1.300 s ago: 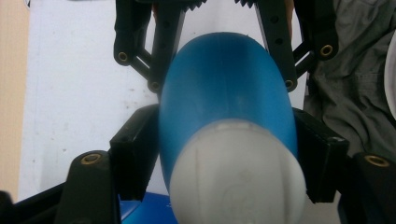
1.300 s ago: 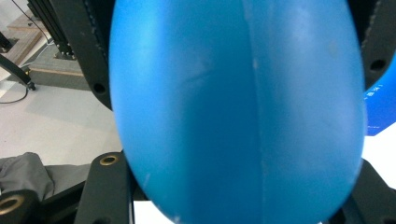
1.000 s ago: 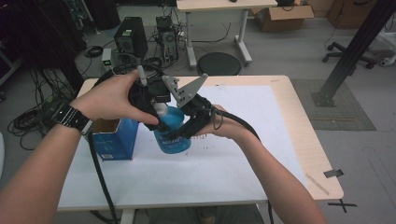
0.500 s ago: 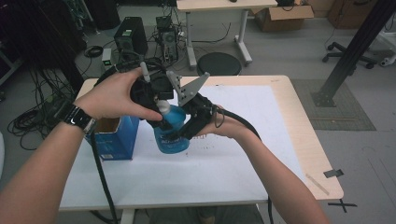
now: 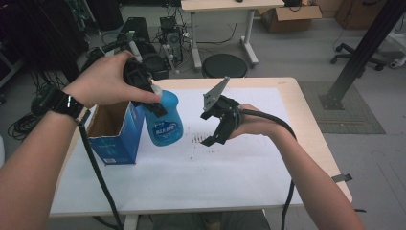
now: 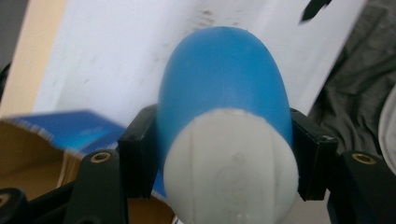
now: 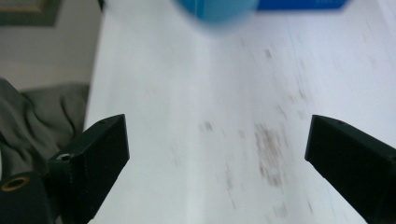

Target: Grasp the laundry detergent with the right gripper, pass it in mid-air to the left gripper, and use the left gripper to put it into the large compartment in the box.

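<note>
A blue bottle (image 5: 165,120) with a white cap hangs above the table beside an open blue carton (image 5: 117,139). My left gripper (image 5: 146,93) is shut on the bottle's neck from above. Up close in the left gripper view, the bottle (image 6: 224,88) sits clamped between the black pads, its white cap (image 6: 231,168) toward the camera. My right gripper (image 5: 218,127) is open and empty, held over the middle of the white mat, apart from the bottle. In the right gripper view its jaws stand wide, with the bottle's base (image 7: 215,11) at the top edge.
The carton (image 6: 60,130) stands upright at the table's left with its top flaps open. A white mat (image 5: 230,167) with dark smudges covers most of the wooden table (image 5: 316,129). Beyond the far edge are a desk, computer towers and a round stool.
My right gripper let go of the bottle and drew back to the right, now open. My left gripper has carried the bottle leftward toward the carton.
</note>
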Demonstrator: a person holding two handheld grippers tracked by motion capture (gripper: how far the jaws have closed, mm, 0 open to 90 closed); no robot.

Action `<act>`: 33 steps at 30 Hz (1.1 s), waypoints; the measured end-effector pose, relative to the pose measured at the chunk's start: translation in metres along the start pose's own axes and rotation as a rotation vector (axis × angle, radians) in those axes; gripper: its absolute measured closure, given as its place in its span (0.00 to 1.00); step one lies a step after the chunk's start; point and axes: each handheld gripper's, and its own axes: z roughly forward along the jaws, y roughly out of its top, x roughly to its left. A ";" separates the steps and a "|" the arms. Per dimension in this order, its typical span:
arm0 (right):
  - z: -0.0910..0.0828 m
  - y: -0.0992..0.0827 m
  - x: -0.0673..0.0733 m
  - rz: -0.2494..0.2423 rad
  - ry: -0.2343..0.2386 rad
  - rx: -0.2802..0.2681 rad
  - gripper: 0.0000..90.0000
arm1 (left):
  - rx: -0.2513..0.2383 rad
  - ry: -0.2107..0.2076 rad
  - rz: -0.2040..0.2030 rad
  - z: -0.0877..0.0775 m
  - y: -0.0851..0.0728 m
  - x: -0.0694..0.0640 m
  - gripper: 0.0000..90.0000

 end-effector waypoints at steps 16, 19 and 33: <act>-0.052 -0.072 -0.011 0.069 -0.121 0.340 0.07 | -0.028 0.169 -0.620 -0.036 -0.044 0.056 0.42; -0.056 -0.081 -0.011 0.073 -0.132 0.406 0.07 | -0.044 0.183 -0.689 -0.042 -0.054 0.064 0.42; -0.077 -0.109 -0.013 0.121 -0.159 0.515 0.08 | -0.084 0.218 -0.921 -0.046 -0.098 0.089 0.42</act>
